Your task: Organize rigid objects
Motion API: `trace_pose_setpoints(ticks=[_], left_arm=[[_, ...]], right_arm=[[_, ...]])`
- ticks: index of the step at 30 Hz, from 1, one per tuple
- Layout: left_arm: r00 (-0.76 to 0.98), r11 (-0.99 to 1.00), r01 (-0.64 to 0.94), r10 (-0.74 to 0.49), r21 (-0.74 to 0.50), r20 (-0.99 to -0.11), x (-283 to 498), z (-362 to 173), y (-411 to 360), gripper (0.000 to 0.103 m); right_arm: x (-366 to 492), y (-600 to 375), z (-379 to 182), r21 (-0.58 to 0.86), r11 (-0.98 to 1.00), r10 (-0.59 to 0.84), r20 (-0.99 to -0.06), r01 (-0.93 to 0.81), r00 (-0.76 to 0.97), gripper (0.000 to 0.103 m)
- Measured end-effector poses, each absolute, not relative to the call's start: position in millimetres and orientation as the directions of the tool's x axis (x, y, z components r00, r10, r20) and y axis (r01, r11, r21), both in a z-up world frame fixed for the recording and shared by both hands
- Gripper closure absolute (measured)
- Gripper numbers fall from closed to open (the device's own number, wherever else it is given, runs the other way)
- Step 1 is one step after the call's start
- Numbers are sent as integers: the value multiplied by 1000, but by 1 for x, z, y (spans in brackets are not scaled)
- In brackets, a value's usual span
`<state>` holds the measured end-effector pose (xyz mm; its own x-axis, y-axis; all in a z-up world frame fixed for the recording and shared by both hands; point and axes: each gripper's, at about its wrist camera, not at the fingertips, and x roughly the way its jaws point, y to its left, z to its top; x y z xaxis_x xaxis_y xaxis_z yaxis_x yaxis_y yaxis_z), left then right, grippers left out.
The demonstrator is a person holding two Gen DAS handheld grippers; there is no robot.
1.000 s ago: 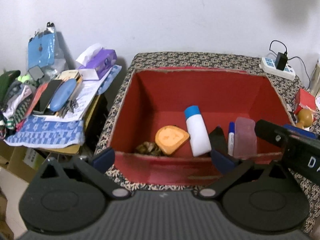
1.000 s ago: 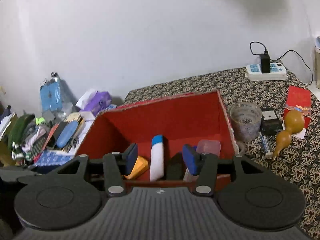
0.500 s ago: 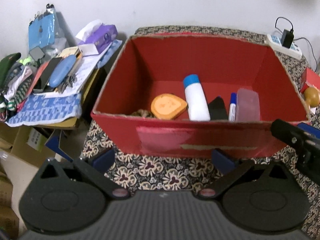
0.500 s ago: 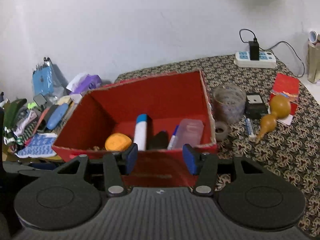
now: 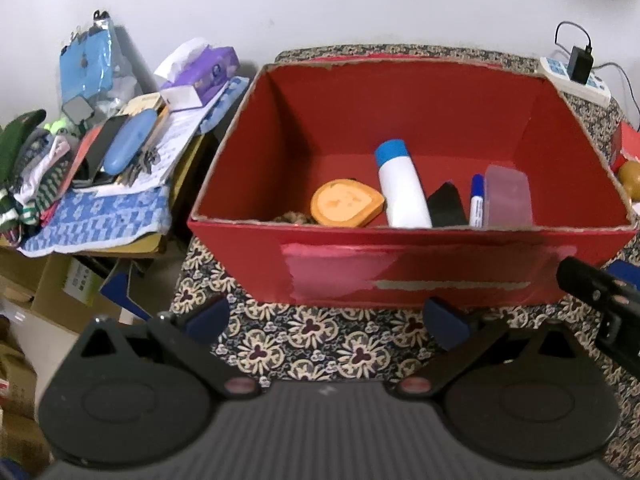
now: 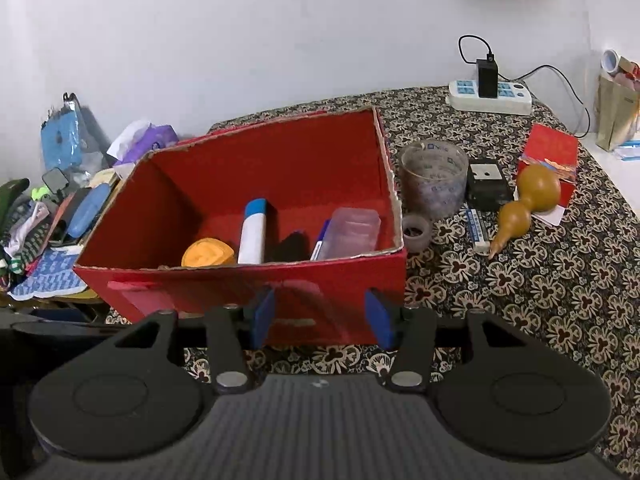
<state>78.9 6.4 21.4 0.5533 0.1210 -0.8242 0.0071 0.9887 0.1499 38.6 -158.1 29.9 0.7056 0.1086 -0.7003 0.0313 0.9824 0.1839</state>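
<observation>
Both grippers pulled back from red cardboard box (image 5: 408, 268), left gripper (image 5: 326, 320) and right gripper (image 6: 322, 318) fingers spread, empty, white cylindrical bottle (image 5: 402, 186) lying, blue cap toward wall.

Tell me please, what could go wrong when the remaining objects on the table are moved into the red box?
The gourd lies tilted on a red packet; being round, it may roll or slip from the right gripper. The plastic cup and the small tape roll stand close to the red box wall, so a finger may knock one over. The box floor is already crowded around the white bottle.
</observation>
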Motion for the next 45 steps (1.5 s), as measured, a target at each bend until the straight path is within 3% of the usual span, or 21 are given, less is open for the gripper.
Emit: trace_pose_setpoints(ticks=[21,37,45], left_arm=[[439,992,107,7,60,-898,68,-18,9,0],[495,979,179,-6,95,-869,74,4,9,0],[593,978,147,33,148,-805,74,36,9,0]], right_arm=[[35,-144,-8,60,979,-50,-854,194,518,66],[25,-138,6,4,968,-143,-813,250,565,66],[21,-141,26,19,963,-157,-773,269,615,66]])
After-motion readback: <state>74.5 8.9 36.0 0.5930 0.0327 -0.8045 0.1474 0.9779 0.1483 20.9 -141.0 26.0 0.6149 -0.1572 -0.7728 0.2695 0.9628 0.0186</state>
